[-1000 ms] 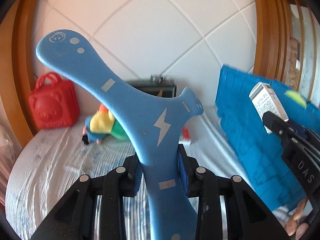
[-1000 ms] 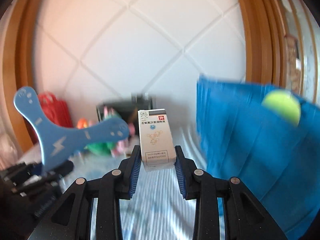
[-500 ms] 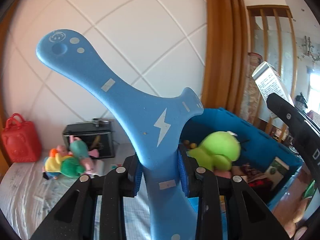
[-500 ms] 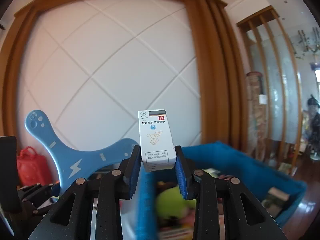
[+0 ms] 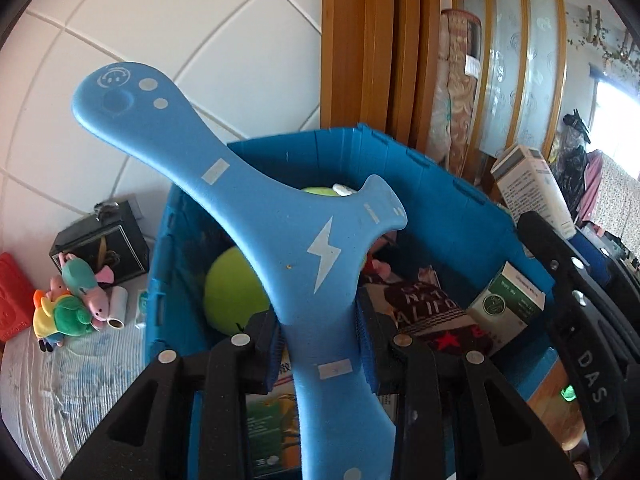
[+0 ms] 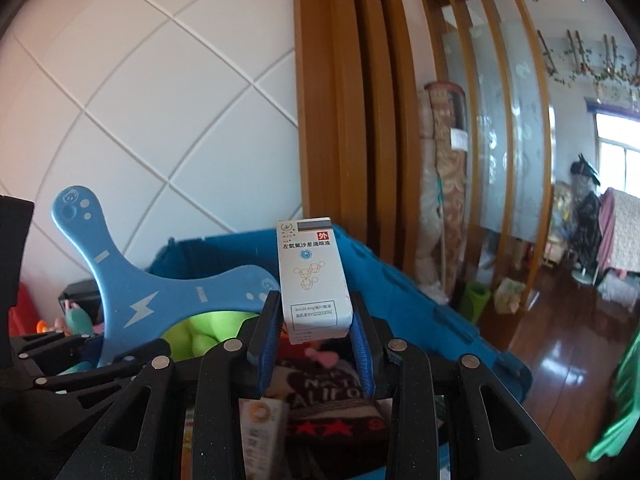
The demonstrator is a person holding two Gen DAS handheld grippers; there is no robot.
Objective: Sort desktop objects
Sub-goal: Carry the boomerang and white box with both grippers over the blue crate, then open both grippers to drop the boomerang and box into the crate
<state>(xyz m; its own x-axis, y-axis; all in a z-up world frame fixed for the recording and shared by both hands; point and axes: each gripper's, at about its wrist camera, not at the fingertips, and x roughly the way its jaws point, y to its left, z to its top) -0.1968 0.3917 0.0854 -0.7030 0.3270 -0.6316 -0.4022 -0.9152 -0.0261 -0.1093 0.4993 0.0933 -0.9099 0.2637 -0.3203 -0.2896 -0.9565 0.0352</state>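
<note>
We had both loads over the blue crate [image 5: 448, 184] at this point, and the coming move turned on one thing: the open mouth of that crate lay below and ahead of both claws, so each item only needed lowering and letting go. Our left gripper [image 5: 320, 344] was clenched on the blue boomerang [image 5: 280, 240], pads pressed against one of its three arms; its longest arm ran up and away to the left, across the crate's near-left corner, with a shorter arm jutting right. We judged that this spread could catch on the rim unless the toy went in flat or tilted. Our right gripper [image 6: 316, 344] was clamped on the white medicine box [image 6: 312, 280], held upright with its long axis vertical and its printed face toward the camera; it hung over the crate's interior and looked the easier of the two to drop. The boomerang seemed to be matte foam, smooth-edged, printed with a pale lightning bolt and a smiley face. The box was thin glossy card with crisp corners. The crate was ribbed hard plastic, already holding a fuzzy green plush [image 5: 236, 292], a dark printed cloth [image 5: 432, 312] and a green-and-white carton [image 5: 508, 300]. Outside it, on the striped cloth to the left, lay small soft toys [image 5: 68, 308].
</note>
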